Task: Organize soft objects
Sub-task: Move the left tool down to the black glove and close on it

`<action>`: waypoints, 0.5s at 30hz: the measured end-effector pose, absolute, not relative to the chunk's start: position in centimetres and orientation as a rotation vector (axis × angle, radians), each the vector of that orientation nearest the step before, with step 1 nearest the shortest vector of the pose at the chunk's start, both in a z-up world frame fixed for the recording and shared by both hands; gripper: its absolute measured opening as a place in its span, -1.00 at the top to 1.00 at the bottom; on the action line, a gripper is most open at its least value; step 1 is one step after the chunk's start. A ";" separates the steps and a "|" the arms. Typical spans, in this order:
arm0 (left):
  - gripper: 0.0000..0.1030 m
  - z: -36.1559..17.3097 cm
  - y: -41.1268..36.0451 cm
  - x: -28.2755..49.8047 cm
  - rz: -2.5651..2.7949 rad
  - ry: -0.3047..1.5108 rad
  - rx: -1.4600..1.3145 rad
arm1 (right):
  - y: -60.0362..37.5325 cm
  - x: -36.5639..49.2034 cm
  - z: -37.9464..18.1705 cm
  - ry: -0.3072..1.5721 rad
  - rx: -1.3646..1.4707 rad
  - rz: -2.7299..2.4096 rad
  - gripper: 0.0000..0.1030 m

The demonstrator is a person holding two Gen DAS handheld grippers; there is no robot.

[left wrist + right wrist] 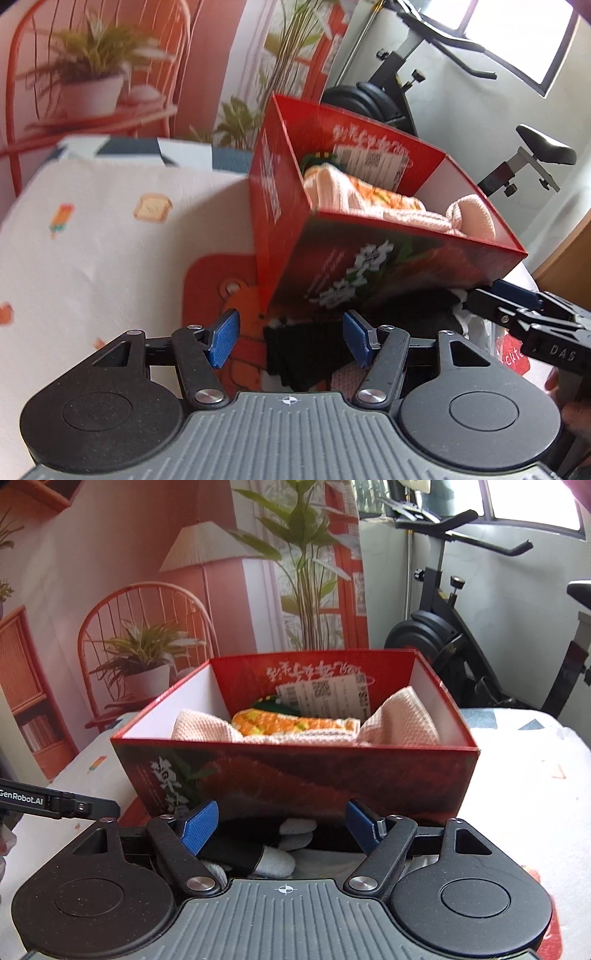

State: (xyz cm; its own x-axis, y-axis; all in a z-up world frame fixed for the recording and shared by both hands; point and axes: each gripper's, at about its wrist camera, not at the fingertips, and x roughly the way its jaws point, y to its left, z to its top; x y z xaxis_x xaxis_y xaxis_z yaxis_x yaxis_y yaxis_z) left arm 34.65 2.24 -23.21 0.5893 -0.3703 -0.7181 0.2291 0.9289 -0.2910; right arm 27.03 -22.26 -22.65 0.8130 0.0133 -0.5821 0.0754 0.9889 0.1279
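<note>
I am noting partial progress: pink knitted cloths [402, 716] are already lying inside the red printed cardboard box [295, 779], while a black-and-grey sock [258, 849] is waiting between my right gripper's [282, 825] wide-open jaws, left gripper [291, 341] likewise wide, empty.

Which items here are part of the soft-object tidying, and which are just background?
Job:
- red cardboard box
- pink knitted cloth in it
- orange-and-green knitted piece
- black sock
- grey-and-black sock
- left gripper
- right gripper

Background:
- black exercise bike
- printed room backdrop
- orange bear mat
</note>
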 end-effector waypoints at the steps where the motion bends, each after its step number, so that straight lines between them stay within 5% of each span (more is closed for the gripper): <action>1: -0.24 -23.7 2.2 34.6 -0.353 0.887 -0.189 | -22.1 27.3 -23.1 0.629 0.150 -0.031 -0.40; 15: -0.25 -28.0 1.7 36.4 -0.363 0.976 -0.361 | -20.6 29.6 -26.2 0.703 0.187 -0.007 -0.34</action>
State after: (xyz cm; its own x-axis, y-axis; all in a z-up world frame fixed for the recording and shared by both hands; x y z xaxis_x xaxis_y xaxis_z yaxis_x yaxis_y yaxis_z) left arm 36.37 1.67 -27.95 0.5107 -0.4530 -0.7308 0.1346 0.8816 -0.4524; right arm 29.64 -20.64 -26.17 0.7634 0.0567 -0.6434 0.0689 0.9833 0.1684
